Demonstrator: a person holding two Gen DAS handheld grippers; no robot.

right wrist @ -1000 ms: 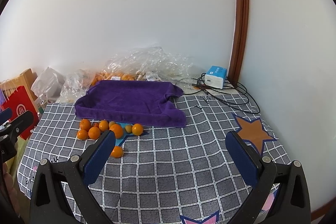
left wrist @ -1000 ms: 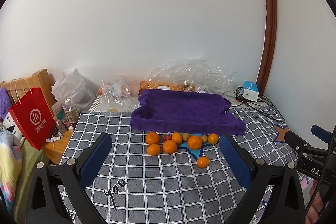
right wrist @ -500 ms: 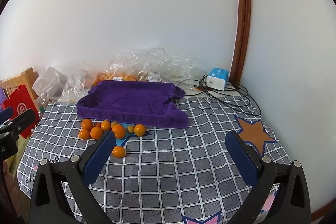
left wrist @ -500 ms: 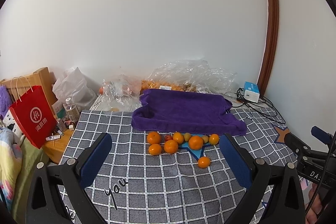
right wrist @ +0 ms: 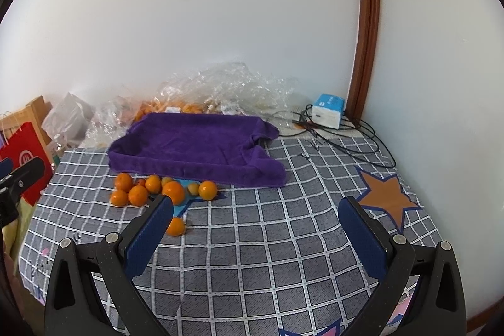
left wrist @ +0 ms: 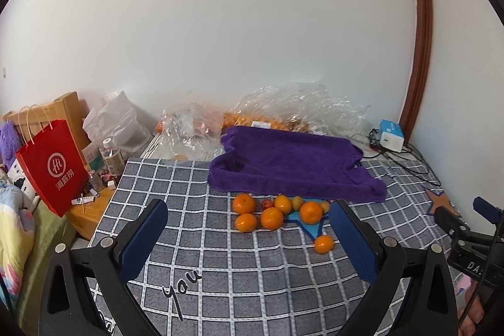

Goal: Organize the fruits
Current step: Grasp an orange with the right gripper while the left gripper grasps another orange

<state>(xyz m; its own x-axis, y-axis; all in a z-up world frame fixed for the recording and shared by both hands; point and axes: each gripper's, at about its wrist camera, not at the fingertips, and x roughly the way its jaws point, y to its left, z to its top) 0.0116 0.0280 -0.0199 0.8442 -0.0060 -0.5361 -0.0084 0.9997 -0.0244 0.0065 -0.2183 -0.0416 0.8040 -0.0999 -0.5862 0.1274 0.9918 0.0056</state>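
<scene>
Left wrist view: left gripper (left wrist: 249,225) spread wide and empty above checked cloth (left wrist: 195,244); oranges (left wrist: 272,218) clustered just before purple towel (left wrist: 293,166), one orange (left wrist: 323,243) apart.

Right wrist view: right gripper (right wrist: 255,216) likewise wide, empty, fruit cluster (right wrist: 157,189) far left.

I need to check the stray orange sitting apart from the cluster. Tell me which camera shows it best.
The left wrist view: the lone orange lies fully visible between the open fingers, near a blue star patch. In the right wrist view the same orange is partly hidden behind a finger pad.
</scene>
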